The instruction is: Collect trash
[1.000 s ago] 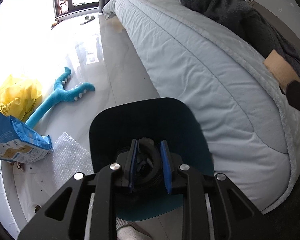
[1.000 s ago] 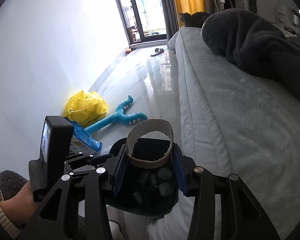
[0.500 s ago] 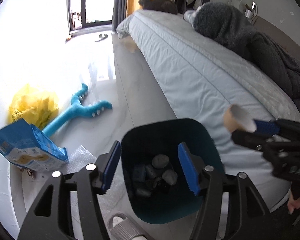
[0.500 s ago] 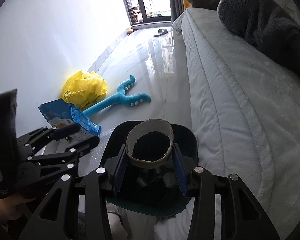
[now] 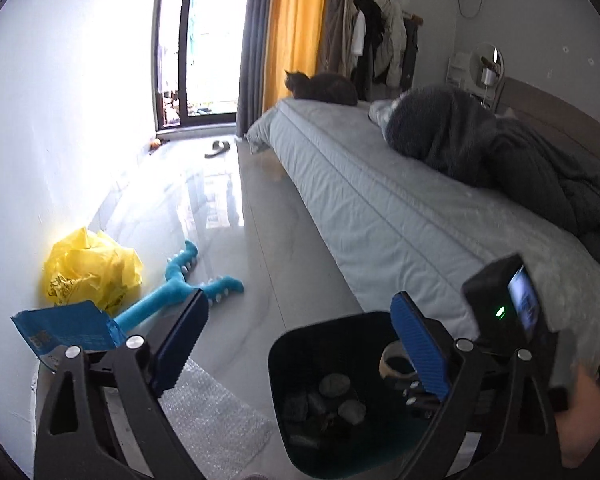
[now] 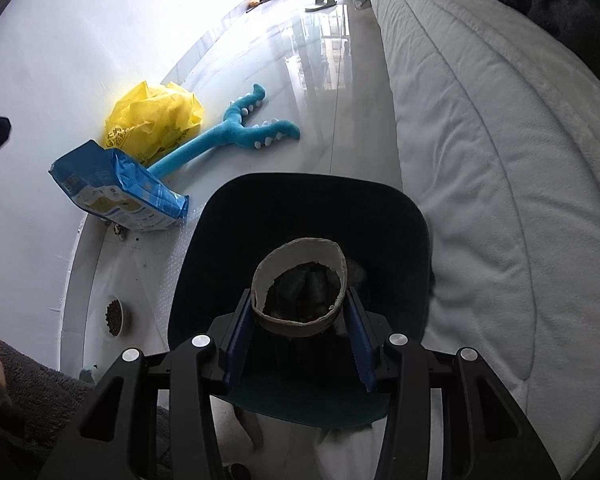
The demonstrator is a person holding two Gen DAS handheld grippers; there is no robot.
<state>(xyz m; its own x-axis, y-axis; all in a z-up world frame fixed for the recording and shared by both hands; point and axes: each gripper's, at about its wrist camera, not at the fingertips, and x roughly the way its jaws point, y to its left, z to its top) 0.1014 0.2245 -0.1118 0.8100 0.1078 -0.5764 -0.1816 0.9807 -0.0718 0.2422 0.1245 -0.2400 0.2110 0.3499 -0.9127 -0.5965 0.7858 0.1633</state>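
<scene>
A dark teal trash bin (image 6: 400, 216) stands on the floor beside the bed; it also shows in the left wrist view (image 5: 296, 348), with several crumpled pieces inside. My right gripper (image 6: 298, 316) is shut on a cardboard tube (image 6: 300, 280) and holds it right over the bin's opening. The tube shows in the left wrist view (image 5: 394, 362) at the bin's right rim. My left gripper (image 5: 300, 344) is open and empty, raised to the left of the bin.
A yellow plastic bag (image 6: 156, 116), a blue packet (image 6: 116, 188), a teal plush toy (image 6: 228, 132) and bubble wrap (image 5: 212, 412) lie on the floor by the left wall. A small food bowl (image 6: 114, 316) sits near the wall. The bed (image 6: 500, 160) runs along the right.
My left gripper opened, lifted and pulled back from the bin. My right gripper carried the tube down and over the bin's opening.
</scene>
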